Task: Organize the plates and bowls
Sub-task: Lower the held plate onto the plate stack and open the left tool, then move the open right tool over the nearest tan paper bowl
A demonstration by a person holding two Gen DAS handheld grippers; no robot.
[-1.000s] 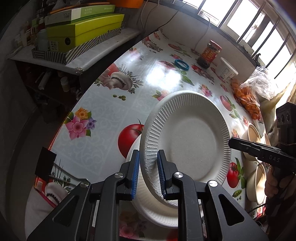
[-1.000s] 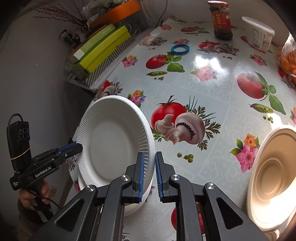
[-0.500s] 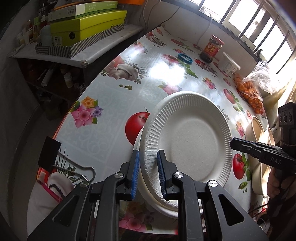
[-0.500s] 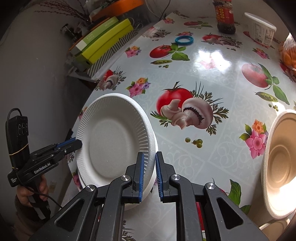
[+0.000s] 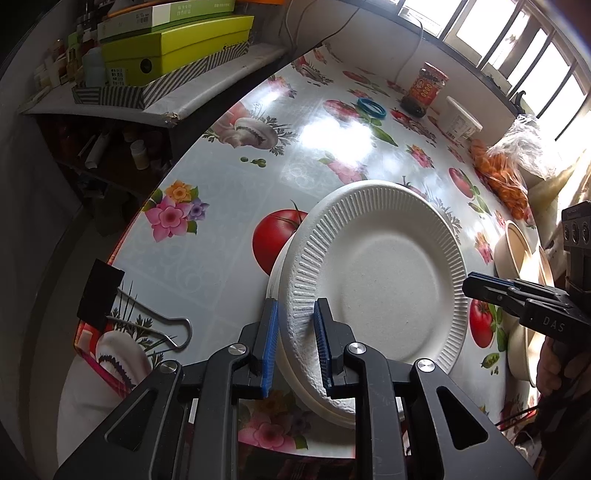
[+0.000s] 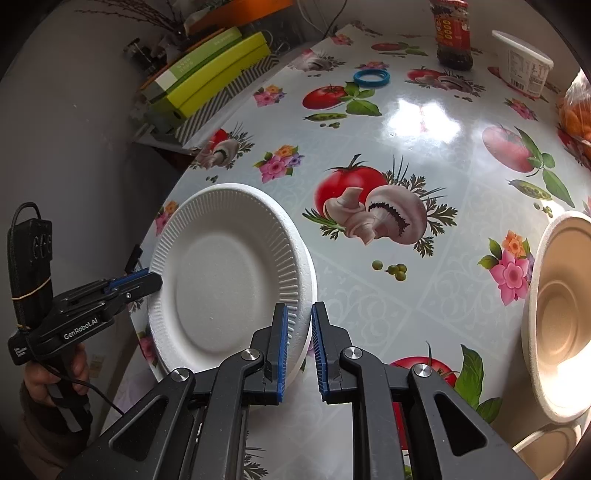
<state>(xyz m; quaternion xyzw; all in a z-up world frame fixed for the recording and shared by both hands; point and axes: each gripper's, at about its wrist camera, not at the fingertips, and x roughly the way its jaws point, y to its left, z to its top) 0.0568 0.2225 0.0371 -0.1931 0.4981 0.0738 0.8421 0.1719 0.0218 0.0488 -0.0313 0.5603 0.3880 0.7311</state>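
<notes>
A white ribbed paper plate (image 5: 384, 280) lies on top of a second white plate (image 5: 291, 373) near the table's front edge. My left gripper (image 5: 293, 345) has its jaws a little apart around the top plate's near rim, no longer pinching it. My right gripper (image 6: 298, 345) is open around the opposite rim of the plate (image 6: 221, 280). In the left wrist view the right gripper (image 5: 474, 286) shows at the plate's right edge. Beige paper bowls (image 6: 557, 314) sit at the right of the table; they also show in the left wrist view (image 5: 517, 240).
Floral tablecloth with a binder clip (image 5: 110, 302) at its front-left corner. At the back stand a jar (image 6: 452, 33), a white tub (image 6: 524, 62), a blue ring (image 6: 371, 78) and a bag of orange food (image 5: 506, 177). Green boxes (image 5: 170, 44) lie on a side shelf at left.
The top plate has come down from a tilt onto the lower plate. Both grippers' jaws have opened a little around its rim.
</notes>
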